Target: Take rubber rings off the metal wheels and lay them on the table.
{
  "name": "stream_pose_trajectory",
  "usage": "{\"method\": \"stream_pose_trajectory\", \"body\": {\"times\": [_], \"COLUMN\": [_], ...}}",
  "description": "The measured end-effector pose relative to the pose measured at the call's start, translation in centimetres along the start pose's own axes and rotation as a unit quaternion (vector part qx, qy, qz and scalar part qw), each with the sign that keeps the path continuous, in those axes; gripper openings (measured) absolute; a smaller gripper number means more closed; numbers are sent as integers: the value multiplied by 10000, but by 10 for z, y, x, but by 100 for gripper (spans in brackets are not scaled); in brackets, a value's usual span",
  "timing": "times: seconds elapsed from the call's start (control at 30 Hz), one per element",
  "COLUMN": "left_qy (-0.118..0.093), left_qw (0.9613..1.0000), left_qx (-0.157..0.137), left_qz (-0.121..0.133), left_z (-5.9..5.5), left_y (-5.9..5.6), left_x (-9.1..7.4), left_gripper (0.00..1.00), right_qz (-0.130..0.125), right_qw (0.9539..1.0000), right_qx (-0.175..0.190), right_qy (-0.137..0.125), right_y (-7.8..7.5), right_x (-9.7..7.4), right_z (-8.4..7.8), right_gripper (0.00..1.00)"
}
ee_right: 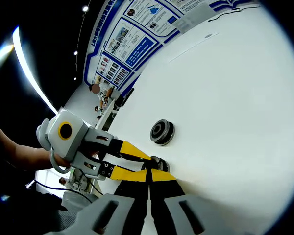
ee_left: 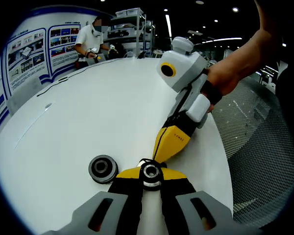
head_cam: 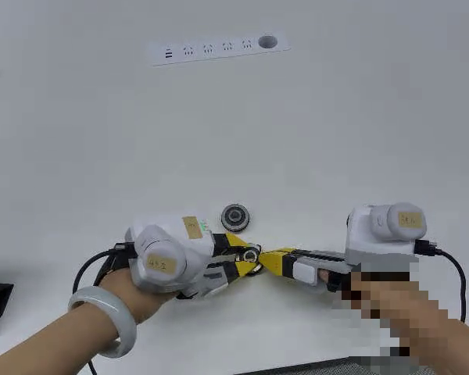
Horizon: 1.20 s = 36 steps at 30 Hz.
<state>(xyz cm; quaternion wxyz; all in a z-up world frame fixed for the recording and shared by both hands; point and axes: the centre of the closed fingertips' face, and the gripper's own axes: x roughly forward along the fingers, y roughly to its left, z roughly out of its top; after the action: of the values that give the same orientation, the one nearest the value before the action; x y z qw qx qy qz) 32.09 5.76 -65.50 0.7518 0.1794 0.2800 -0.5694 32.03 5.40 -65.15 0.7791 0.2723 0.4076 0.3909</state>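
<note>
Low in the middle of the head view, the left tool pinched a small metal wheel just above the white worktop. The right tool pointed in from the right, its yellow jaws pressed together, tips at that wheel's rim; whether they nipped anything was unclear. A second wheel, dark around its edge, lay just above them on the worktop.
</note>
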Motion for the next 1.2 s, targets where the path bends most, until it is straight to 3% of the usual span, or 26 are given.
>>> {"method": "stream_pose_trajectory", "body": {"times": [0.23,0.33,0.4,0.83,1.2], "left_qy": [-2,1,1,-85,-246], "left_qw": [10000,10000,10000,9999,9996], "left_qx": [13,12,14,-95,-89], "left_qz": [-5,-1,-2,1,71], "left_z": [0,0,0,1,3], "left_y": [0,0,0,-1,-2], "left_x": [0,0,0,-2,-10], "left_gripper": [13,13,13,14,24], "right_qz": [88,427,248,143,76], "right_qw": [10000,9990,9996,9997,9998], "right_qx": [19,68,-93,92,131], "right_qy": [-39,-136,-71,-148,-154], "right_y": [4,21,16,7,3], "right_x": [-1,1,2,0,-1], "right_z": [2,6,4,7,6], "right_gripper": [2,2,2,2,2]}}
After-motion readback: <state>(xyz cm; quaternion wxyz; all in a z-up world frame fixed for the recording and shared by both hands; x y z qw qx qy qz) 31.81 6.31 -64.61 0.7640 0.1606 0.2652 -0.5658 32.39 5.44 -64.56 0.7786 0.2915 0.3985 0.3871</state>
